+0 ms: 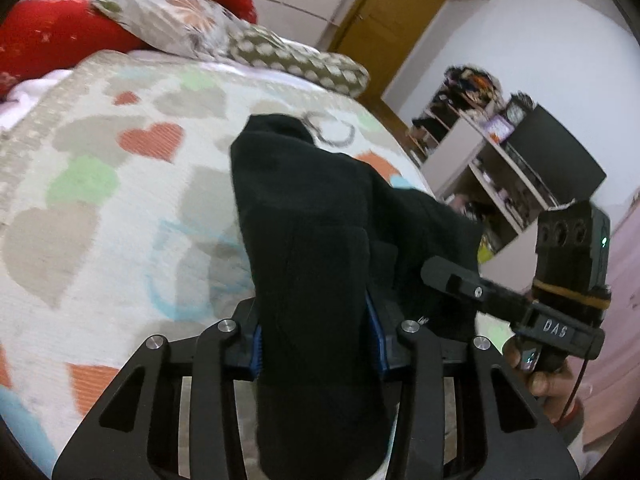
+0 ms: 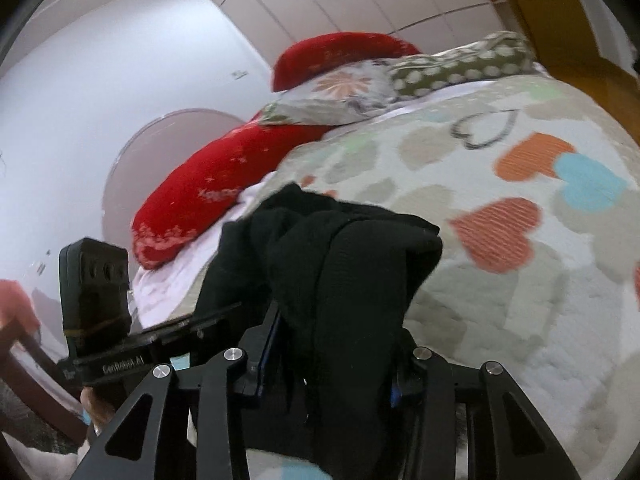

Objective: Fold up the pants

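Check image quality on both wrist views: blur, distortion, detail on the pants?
Left wrist: motion blur on the bedspread, heavy fisheye curve, black pants nearly featureless. Right wrist: same smear on the bedspread, pants show faint folds.

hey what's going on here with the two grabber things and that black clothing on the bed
A person is folding black pants on a bed with a heart-print blanket. The left tool and the right tool are each clamped on a bunch of the fabric, lifting that end while the rest trails on the blanket. No fold is laid down yet.
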Demonstrator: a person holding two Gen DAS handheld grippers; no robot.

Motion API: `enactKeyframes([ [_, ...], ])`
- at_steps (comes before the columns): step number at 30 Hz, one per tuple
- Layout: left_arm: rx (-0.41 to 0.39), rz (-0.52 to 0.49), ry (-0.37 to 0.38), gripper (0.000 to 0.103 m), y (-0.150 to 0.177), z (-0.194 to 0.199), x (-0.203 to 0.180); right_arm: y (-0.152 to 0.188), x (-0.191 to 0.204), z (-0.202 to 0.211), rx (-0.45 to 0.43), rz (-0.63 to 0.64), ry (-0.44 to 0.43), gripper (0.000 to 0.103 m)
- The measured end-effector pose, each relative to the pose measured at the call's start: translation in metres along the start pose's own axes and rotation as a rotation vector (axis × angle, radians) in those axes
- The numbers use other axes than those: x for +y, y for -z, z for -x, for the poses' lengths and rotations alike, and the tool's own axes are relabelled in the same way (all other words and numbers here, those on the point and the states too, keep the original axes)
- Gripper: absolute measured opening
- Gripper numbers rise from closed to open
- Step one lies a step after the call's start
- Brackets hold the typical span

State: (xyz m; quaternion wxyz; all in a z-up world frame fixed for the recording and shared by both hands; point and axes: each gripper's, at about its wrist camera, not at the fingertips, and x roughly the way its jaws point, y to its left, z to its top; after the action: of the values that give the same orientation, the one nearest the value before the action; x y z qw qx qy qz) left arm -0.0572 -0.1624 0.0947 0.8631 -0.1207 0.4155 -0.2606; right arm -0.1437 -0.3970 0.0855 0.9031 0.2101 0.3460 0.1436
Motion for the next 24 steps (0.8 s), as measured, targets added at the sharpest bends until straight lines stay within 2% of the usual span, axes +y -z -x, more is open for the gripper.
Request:
enactKeyframes([
  [4, -0.03, 0.005, -0.076, 0.039, -0.013, 0.022, 0.027, -0.011, 0.02, -0.03, 0.022, 0.016, -0.041, 0.04],
  [8, -0.03, 0.051, -0.145, 0.039, -0.014, 0.022, 0.06, -0.019, 0.032, -0.076, 0.068, 0.021, -0.049, 0.04],
  [10, -0.006, 0.096, -0.169, 0.039, -0.012, 0.011, 0.083, -0.02, 0.031, -0.096, 0.085, 0.038, 0.0, 0.04],
  [12, 0.041, 0.152, -0.209, 0.039, -0.006, -0.004, 0.106, -0.019, 0.024, -0.119, 0.14, 0.04, 0.137, 0.04],
  [13, 0.049, 0.174, -0.22, 0.044, -0.003, -0.008, 0.113, -0.019, 0.02, -0.125, 0.163, 0.037, 0.195, 0.042],
  [14, 0.044, 0.203, -0.21, 0.048, 0.0, -0.009, 0.12, -0.019, 0.017, -0.125, 0.174, 0.029, 0.195, 0.043],
  [16, 0.022, 0.225, -0.193, 0.048, 0.002, -0.001, 0.122, -0.02, 0.018, -0.112, 0.146, 0.028, 0.179, 0.044],
  [18, -0.005, 0.201, -0.234, 0.048, 0.001, 0.01, 0.116, -0.026, 0.027, -0.095, 0.099, 0.078, 0.248, 0.044],
  [19, -0.014, 0.193, -0.25, 0.048, 0.001, 0.015, 0.112, -0.029, 0.033, -0.086, 0.073, 0.099, 0.25, 0.044],
  [22, -0.077, 0.149, -0.295, 0.048, -0.002, 0.032, 0.094, -0.04, 0.045, -0.076, 0.04, 0.128, 0.166, 0.044],
  [24, -0.1, 0.132, -0.293, 0.048, -0.003, 0.037, 0.085, -0.042, 0.058, -0.078, 0.04, 0.164, 0.128, 0.044],
])
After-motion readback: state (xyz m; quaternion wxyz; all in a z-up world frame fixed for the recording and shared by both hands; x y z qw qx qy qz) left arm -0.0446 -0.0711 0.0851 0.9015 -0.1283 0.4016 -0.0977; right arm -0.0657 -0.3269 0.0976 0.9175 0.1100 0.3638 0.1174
